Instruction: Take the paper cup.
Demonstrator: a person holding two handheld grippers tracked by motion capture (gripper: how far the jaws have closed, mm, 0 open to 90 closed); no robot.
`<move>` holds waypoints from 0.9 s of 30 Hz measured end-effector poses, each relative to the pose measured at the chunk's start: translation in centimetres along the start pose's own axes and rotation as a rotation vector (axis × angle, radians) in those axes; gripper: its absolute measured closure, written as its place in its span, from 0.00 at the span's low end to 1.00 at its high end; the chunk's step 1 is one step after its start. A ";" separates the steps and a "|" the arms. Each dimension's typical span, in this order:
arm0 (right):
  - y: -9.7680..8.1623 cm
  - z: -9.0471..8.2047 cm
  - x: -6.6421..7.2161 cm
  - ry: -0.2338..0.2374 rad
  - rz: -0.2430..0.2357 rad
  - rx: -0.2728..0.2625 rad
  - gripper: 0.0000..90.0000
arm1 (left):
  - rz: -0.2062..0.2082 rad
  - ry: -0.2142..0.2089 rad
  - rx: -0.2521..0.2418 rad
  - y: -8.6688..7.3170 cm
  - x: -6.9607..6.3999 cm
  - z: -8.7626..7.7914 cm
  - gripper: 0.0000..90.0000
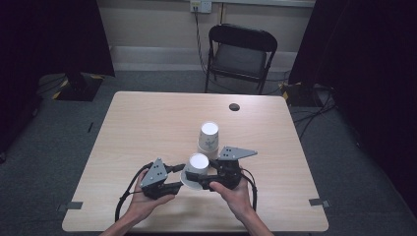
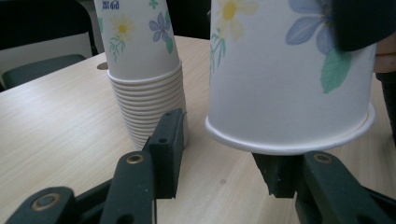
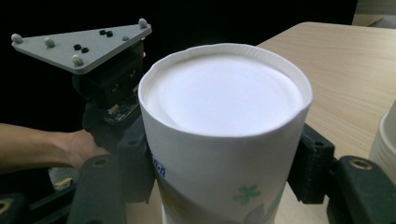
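A white paper cup [image 1: 198, 166] with a flower print hangs upside down just above the table [image 1: 147, 123], its rim downward. My right gripper [image 1: 204, 179] is shut on its sides, and in the right gripper view both jaws press the cup [image 3: 224, 140] in slightly. My left gripper [image 1: 178, 186] comes in from the left at rim height. In the left gripper view its jaws stand apart below the cup [image 2: 289, 84]: one left of the rim, the other under it. My left gripper [image 2: 219, 158] is open. A stack of the same cups [image 1: 208, 137] [image 2: 144, 70] stands upside down just behind.
A black folding chair [image 1: 241, 54] stands beyond the far table edge, with cables on the floor around it. A dark round hole [image 1: 234, 106] sits near the table's far right. The grey plate [image 3: 79, 44] of the left gripper shows beyond the cup.
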State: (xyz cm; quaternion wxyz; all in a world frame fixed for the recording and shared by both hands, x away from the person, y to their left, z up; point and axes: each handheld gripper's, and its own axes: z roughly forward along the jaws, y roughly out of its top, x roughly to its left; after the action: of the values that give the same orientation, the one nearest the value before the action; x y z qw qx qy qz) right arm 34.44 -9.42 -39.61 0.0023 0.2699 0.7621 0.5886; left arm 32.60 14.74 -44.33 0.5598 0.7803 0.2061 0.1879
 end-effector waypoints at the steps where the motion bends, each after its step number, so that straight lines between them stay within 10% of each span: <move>1: 0.0 0.0 -0.1 0.006 0.016 -0.002 0.40 | 0.005 0.005 -0.002 0.0 -0.1 0.0 0.61; 12: -0.6 0.1 -1.6 0.072 0.183 -0.014 0.40 | 0.088 0.053 -0.015 0.4 -1.2 -0.2 0.76; 18: -1.0 0.1 -2.3 0.127 0.297 -0.057 0.40 | 0.075 0.074 -0.033 0.7 -1.0 -0.5 0.83; 27: -1.0 0.2 -2.1 0.144 0.318 -0.086 0.39 | 0.025 0.058 -0.052 0.9 -0.8 -1.0 0.90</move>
State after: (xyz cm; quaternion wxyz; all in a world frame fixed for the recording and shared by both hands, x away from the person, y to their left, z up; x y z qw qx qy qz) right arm 35.84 -10.30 -41.23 -0.1338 0.3438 0.6822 0.6312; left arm 31.51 14.82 -43.23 0.5712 0.7621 0.2078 0.2229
